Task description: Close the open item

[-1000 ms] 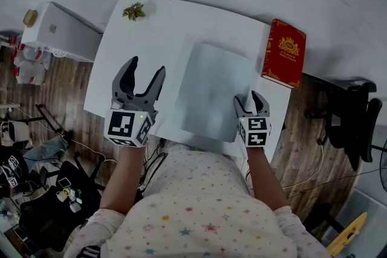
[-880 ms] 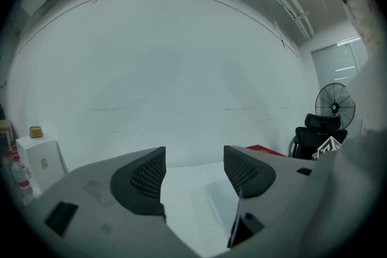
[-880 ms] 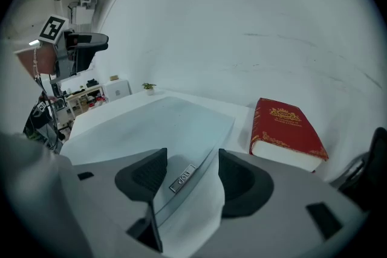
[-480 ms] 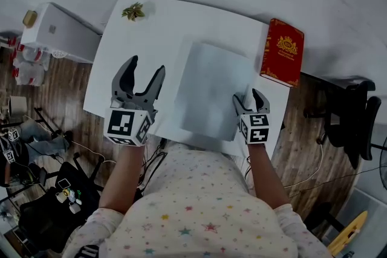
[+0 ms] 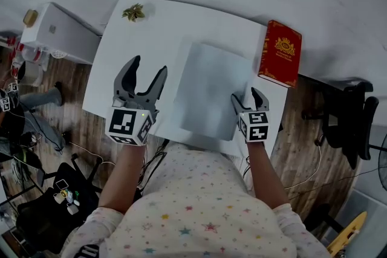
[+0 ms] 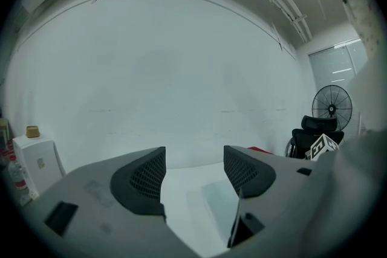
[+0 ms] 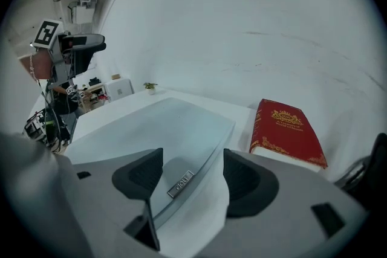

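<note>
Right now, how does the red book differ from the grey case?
The red book is gold-ornamented; the grey case is plain but for a small tag. The case covers more table than the book. The case lies mid-table with the right gripper open over its near right corner; the book sits at the right edge, untouched. Both lie flat on the white table.

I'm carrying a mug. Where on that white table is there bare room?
Bare: the left strip of the table, between the small plant and the left gripper, and the far edge behind the flat grey item. Crowded: the right side, with red book, item and right gripper.
</note>
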Tool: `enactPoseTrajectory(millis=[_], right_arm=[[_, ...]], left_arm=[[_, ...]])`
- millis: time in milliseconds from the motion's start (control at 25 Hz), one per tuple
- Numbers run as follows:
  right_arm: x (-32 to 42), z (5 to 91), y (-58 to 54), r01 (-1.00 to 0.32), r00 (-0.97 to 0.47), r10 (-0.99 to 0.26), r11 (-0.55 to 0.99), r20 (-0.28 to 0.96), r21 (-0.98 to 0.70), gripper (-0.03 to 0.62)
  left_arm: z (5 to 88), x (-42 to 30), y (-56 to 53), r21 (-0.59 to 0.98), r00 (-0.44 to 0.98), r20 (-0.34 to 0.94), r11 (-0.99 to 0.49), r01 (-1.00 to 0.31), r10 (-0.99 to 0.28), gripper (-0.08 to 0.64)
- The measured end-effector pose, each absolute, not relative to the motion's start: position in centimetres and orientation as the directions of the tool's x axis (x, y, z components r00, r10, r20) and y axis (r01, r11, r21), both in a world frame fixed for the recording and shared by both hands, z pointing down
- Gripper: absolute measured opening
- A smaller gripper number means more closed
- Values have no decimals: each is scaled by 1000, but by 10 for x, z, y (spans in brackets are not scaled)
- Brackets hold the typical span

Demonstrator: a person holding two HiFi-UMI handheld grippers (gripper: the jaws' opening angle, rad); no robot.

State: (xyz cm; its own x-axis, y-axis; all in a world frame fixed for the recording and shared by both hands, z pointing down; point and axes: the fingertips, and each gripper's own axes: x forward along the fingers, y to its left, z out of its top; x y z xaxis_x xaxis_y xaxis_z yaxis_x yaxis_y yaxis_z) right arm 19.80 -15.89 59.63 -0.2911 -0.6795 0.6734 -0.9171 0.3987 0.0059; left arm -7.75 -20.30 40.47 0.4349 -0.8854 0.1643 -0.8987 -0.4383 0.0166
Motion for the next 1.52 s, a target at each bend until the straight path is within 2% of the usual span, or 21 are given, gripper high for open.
enactPoseTrajectory(millis=[600,1520], right_arm=[[184,555,-169,-915,-330,-732,402,596,-12,310],[179,451,-175,-919,-361,-840,394,405,0,252]], left_arm=[[395,-72,-198,7,444,145,-448,-894,-884,279],[371,-59,-195,60,485,87,-481,-874,-870,279]])
